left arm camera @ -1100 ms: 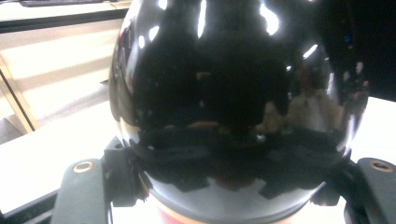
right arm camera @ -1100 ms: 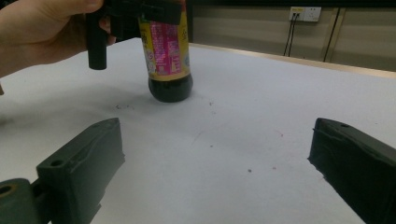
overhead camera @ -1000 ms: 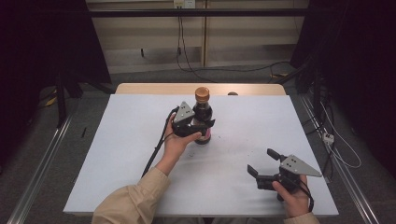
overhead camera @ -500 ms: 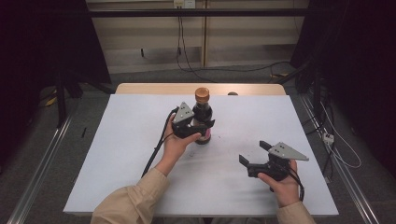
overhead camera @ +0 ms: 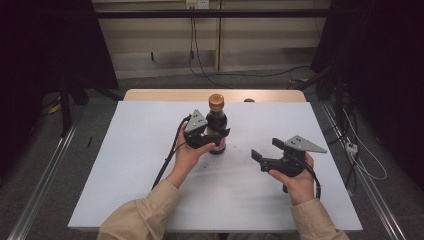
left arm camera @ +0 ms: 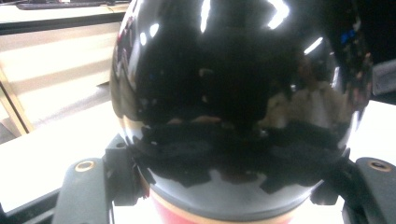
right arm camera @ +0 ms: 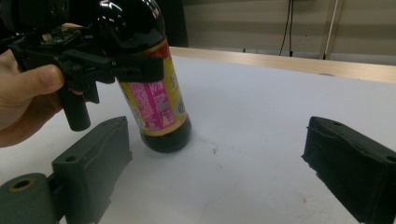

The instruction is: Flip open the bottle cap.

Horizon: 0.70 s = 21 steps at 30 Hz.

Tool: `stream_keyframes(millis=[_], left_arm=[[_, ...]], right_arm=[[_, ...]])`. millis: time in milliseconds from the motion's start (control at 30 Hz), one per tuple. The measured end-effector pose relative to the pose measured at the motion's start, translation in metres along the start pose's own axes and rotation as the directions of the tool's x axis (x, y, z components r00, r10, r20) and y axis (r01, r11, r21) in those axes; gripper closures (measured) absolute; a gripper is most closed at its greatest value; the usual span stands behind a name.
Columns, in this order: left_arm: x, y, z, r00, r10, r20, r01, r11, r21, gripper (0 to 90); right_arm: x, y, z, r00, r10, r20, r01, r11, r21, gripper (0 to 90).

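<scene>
Left tongs (overhead camera: 216, 136) clamped on dark bottle (overhead camera: 216, 122), upright on white desk (overhead camera: 135, 150). Right tongs (overhead camera: 267, 149) spread apart, empty, just right of bottle.

- I see the bottle (left arm camera: 233, 93) as dark, glossy and smooth, throwing back the lights; its label (right arm camera: 156, 100) looks like shiny printed film.
- Its cap (overhead camera: 216, 101) looks matt brown.
- My right gripper (right arm camera: 219, 172) has matt black jaws, rough-faced.
- The table (overhead camera: 150, 200) looks matt white, with a bare wood edge (overhead camera: 165, 94).
</scene>
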<state>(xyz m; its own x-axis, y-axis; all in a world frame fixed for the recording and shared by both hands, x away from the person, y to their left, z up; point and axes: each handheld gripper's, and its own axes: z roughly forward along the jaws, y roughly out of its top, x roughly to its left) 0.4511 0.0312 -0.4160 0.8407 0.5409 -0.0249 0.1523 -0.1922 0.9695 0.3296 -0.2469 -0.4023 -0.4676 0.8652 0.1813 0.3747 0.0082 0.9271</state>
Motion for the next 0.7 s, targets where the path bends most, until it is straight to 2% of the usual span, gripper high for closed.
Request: stream_keyframes(millis=[233, 400, 533, 700], left_arm=[[-0.001, 0.001, -0.001, 1.0000, -0.004, -0.004, 0.004, 0.9999, 0.010, 30.2], [0.000, 0.000, -0.001, 1.0000, 0.000, 0.005, -0.001, 0.9999, 0.013, 30.1], [0.001, 0.000, -0.001, 1.0000, -0.007, 0.005, 0.007, 0.9999, 0.010, 30.0], [0.001, -0.001, -0.001, 0.9997, -0.022, 0.005, 0.022, 0.9997, 0.012, 29.8]], right_arm=[[0.009, 0.022, 0.014, 0.9993, -0.034, -0.015, 0.034, 0.999, 0.009, 12.3], [0.012, 0.034, 0.022, 0.9988, -0.028, -0.040, 0.028, 1.000, 0.013, 26.2], [0.013, 0.042, 0.026, 0.9977, -0.050, -0.046, 0.051, 0.999, 0.016, 42.8], [0.015, 0.054, 0.030, 0.9967, -0.060, -0.055, 0.061, 0.998, 0.016, 55.2]])
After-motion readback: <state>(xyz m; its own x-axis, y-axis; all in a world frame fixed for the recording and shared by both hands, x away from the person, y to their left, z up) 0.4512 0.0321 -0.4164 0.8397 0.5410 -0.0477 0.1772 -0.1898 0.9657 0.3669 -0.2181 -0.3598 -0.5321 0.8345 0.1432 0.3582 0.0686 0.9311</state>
